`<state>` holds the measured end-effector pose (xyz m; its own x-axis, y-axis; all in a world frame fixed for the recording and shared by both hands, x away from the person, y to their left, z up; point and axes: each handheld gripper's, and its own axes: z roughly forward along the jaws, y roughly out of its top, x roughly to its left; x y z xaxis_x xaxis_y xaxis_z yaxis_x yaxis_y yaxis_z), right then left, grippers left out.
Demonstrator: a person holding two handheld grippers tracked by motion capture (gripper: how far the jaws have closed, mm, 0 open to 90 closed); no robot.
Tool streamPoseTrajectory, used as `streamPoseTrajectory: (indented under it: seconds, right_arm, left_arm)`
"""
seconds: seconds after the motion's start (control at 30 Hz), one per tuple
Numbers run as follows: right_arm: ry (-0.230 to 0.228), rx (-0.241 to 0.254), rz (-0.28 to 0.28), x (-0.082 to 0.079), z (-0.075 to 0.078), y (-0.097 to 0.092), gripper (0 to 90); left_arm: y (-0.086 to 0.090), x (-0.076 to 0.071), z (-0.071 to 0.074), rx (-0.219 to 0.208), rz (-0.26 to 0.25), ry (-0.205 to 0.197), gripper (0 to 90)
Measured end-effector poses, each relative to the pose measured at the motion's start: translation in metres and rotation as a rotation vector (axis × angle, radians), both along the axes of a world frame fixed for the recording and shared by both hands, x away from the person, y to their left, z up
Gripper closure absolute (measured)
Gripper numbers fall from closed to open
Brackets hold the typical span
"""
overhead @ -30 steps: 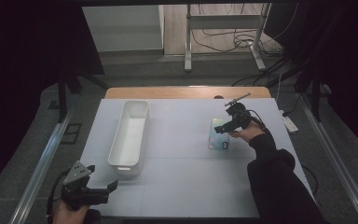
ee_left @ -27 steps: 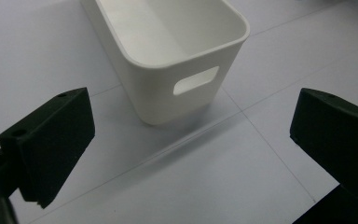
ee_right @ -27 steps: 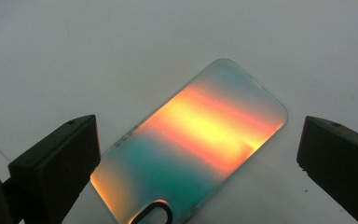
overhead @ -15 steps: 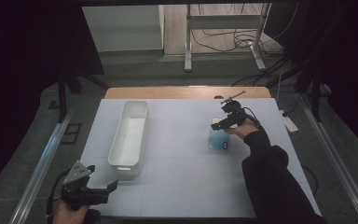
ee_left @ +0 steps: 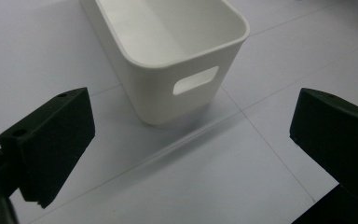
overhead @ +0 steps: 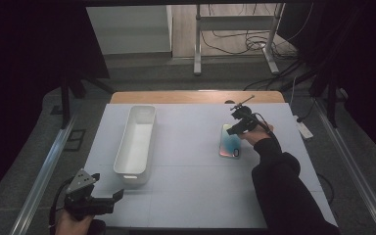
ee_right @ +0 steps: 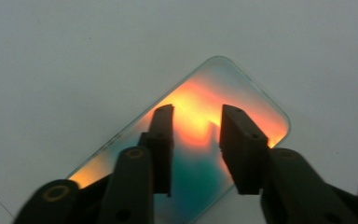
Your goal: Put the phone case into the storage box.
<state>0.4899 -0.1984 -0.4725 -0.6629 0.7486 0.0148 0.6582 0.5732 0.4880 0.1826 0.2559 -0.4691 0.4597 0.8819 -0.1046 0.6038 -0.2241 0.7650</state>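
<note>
The phone [overhead: 230,142] lies flat on the white table [overhead: 186,196], right of centre in the high view, with its glossy, iridescent back up — orange and teal in the right gripper view [ee_right: 191,140]. It is a thin, stiff slab, probably of moderate weight for its size, with a glass-like face that looks slippery and would chip or crack if dropped. Lying flush on the table, it offers no edge from above; my judgement is that the hold belongs across the two long edges, near the middle of its length, so it does not swing.

The right gripper [overhead: 235,128] hangs at the phone's upper end in the high view. In its own view [ee_right: 196,126] the jaws stand narrowed over the shiny face with a gap between them and nothing pinched — they have just been closing, yet they sit above the surface and not around the edges, so no grip on the phone shows.

The left gripper [overhead: 105,198] rests at the lower left of the high view, its jaws wide apart and empty, facing the near end of the white bin [ee_left: 177,60].

Against the earlier frames, the phone now reads as a long rectangle pointing toward the lower edge of the high view, where a second ago it looked shorter beneath the gripper. The bin and the left gripper are unchanged.
</note>
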Motion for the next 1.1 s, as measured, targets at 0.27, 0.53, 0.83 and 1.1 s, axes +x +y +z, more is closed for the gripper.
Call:
streamPoseTrajectory:
  seconds: [0.27,0.53,0.83,1.1]
  right_arm:
    - [0.011,-0.004,0.033,0.003,-0.005,0.007,89.3]
    - [0.003,0.007,0.041,0.007,-0.013,0.016,89.3]
    - [-0.023,0.012,0.04,0.015,-0.016,0.03,89.3]
    - [-0.016,-0.008,0.039,0.021,-0.022,0.04,89.3]
  left_arm:
    - [0.0,0.0,0.0,-0.001,0.0,0.0,0.5]
    - [0.0,0.0,0.0,-0.004,0.0,0.0,0.5]
    - [0.001,0.0,0.0,-0.008,0.001,0.001,0.5]
    - [0.001,0.0,0.0,-0.012,0.0,0.001,0.5]
